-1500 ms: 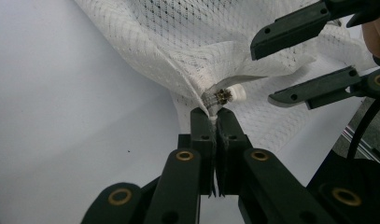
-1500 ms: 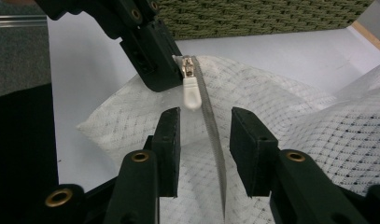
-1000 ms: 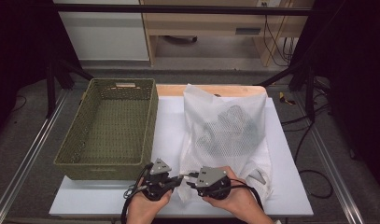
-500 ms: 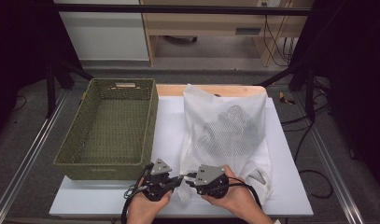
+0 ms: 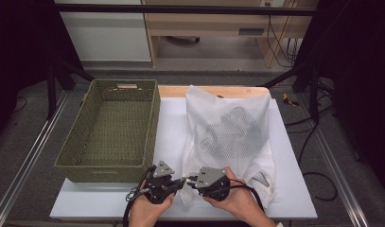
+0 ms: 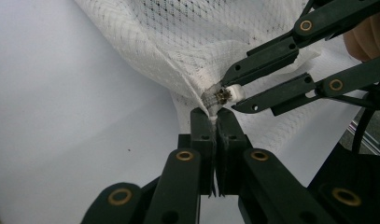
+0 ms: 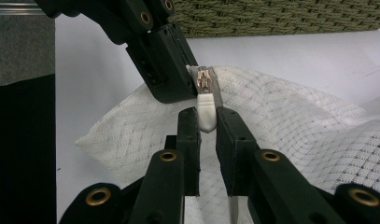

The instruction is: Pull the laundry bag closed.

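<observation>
Mesh laundry bag [image 5: 230, 137] lies right of the wicker basket [image 5: 112, 130]. Left gripper [image 6: 216, 122] pinches the bag's near corner. Right gripper [image 7: 207, 120], jaws closing, straddles the white zipper pull [image 7: 207, 111] (pads seemingly not yet touching); pull's long axis points straight between them.

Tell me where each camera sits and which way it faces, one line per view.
High view: above the table's near edge, looking down on mesh laundry bag, wicker basket, both hands.
Left gripper view: on the left gripper, shut on the bag's corner.
Right gripper view: on the right gripper, jaws closing around the zipper pull.
Shared: the zipper pull.
</observation>
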The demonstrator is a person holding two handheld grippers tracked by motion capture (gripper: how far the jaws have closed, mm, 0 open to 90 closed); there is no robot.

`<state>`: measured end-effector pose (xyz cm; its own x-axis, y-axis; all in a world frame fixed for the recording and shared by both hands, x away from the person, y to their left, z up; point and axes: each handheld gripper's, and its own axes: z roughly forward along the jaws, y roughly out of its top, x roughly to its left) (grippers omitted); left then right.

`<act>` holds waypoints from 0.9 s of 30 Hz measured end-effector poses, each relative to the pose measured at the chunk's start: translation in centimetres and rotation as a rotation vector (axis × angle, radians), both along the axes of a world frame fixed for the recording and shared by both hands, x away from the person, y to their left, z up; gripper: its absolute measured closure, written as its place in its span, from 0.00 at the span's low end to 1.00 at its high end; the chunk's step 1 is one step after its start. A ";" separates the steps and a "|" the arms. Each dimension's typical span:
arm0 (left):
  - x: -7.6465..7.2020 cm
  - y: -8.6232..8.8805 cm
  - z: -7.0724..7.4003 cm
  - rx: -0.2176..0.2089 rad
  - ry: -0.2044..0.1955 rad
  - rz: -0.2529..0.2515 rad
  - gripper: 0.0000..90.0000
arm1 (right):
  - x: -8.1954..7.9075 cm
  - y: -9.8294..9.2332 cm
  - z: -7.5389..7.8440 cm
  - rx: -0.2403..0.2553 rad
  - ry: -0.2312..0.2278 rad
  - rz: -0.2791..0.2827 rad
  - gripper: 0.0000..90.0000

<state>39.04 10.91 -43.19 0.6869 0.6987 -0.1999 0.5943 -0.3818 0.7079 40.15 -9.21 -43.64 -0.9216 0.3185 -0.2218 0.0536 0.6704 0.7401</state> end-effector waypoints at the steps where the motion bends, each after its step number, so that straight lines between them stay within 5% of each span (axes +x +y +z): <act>1: 0.0 0.0 0.0 0.000 0.000 -0.001 0.98 | 0.0 0.0 0.0 -0.001 -0.001 0.000 0.88; 27: -0.2 -0.2 0.2 -0.011 -0.015 -0.002 0.98 | -0.5 0.2 0.1 -0.055 -0.044 -0.013 0.91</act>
